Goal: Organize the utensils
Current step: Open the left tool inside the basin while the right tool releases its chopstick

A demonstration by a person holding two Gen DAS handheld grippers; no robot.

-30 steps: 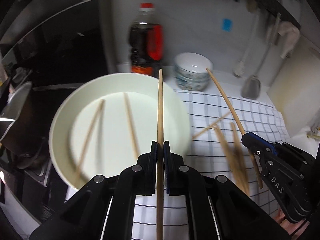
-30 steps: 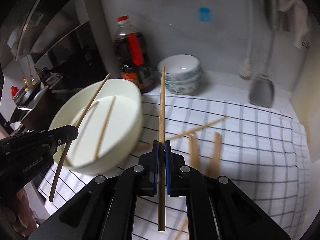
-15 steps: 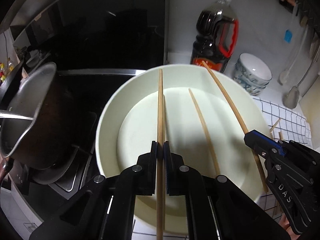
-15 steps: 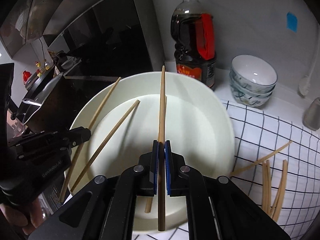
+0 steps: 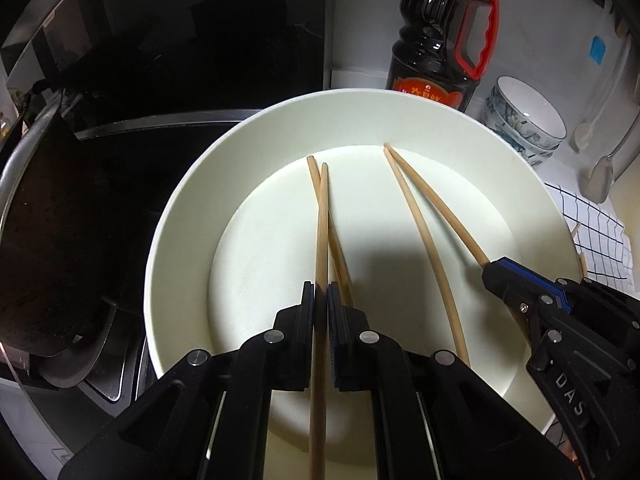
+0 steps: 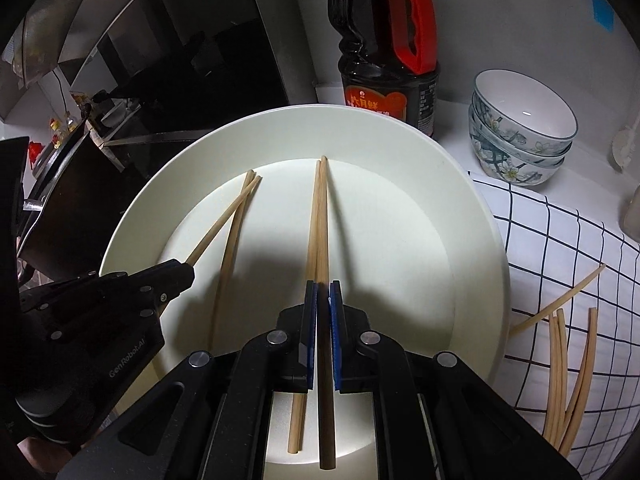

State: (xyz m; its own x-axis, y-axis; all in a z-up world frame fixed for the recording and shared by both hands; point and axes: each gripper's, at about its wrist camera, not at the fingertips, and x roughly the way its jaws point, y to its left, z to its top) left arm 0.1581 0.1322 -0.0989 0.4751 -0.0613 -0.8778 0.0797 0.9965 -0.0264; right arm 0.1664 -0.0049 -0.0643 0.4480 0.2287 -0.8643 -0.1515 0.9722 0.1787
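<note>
A large white bowl [image 5: 192, 216] [image 6: 472, 216] fills both views. My left gripper [image 5: 321, 300] is shut on a wooden chopstick [image 5: 322, 224] and holds it low inside the bowl, beside a loose chopstick [image 5: 340, 256] lying on the bottom. My right gripper [image 6: 323, 300] is shut on another chopstick [image 6: 323, 216], also low in the bowl, beside a second loose chopstick [image 6: 298, 408]. Each gripper shows in the other's view, the right one [image 5: 490, 270] and the left one [image 6: 188, 270].
A dark soy sauce bottle [image 6: 384, 52] stands just behind the bowl. Stacked flowered bowls [image 6: 520, 128] stand to its right. Several more chopsticks [image 6: 568, 364] lie on a checked cloth [image 6: 560, 240]. A dark wok [image 5: 44, 220] sits on the stove at left.
Both grippers have lowered their chopsticks from above the bowl rim down into the bowl, close to the two lying on the bottom. Both stay shut.
</note>
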